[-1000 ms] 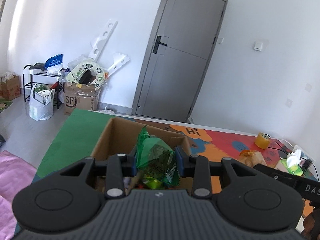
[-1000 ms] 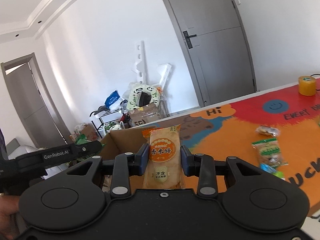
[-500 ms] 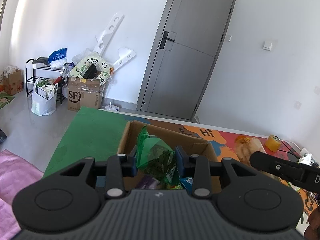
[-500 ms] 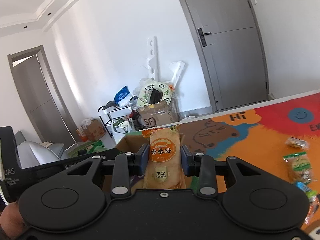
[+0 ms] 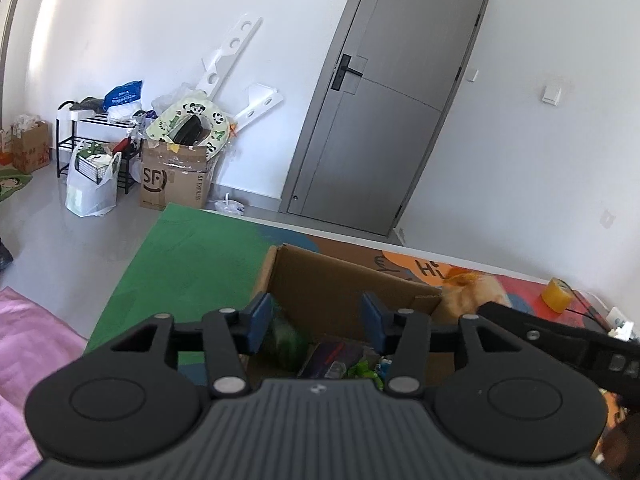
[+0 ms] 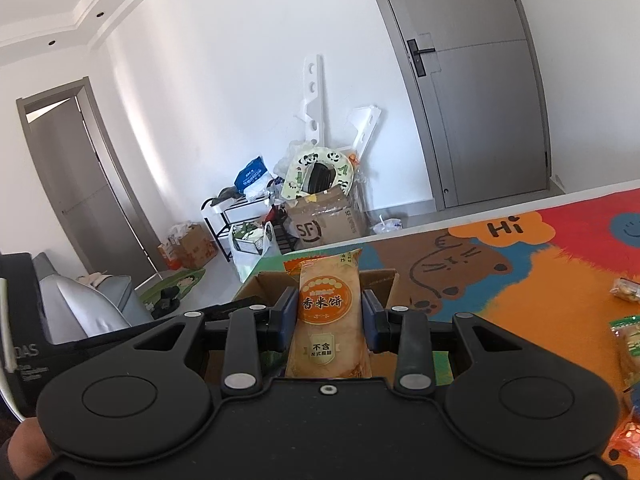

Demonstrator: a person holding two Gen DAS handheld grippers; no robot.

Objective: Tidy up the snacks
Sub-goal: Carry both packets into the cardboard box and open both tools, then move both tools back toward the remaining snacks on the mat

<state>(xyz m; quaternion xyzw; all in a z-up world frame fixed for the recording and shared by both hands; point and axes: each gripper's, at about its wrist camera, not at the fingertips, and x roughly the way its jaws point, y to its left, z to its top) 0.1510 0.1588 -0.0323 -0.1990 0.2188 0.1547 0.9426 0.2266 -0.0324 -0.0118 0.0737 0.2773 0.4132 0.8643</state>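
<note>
Over the cardboard box (image 6: 380,280), an upright orange rice-cracker packet (image 6: 326,320), seemingly unopened.

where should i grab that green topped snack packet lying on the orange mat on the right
Probably from above, pinching the green-topped packet across its narrow width near the middle. It lies flat on the mat, long axis running away from the camera, so its long side edges suit the jaws.

Left gripper (image 5: 316,320): matte black housing with ribbed grey top, two round recessed discs, silver screw heads, blue pads (image 5: 260,322) on black fingers. Right gripper (image 6: 325,320): same black build, smooth top, central screw, blue pads (image 6: 370,318).
</note>
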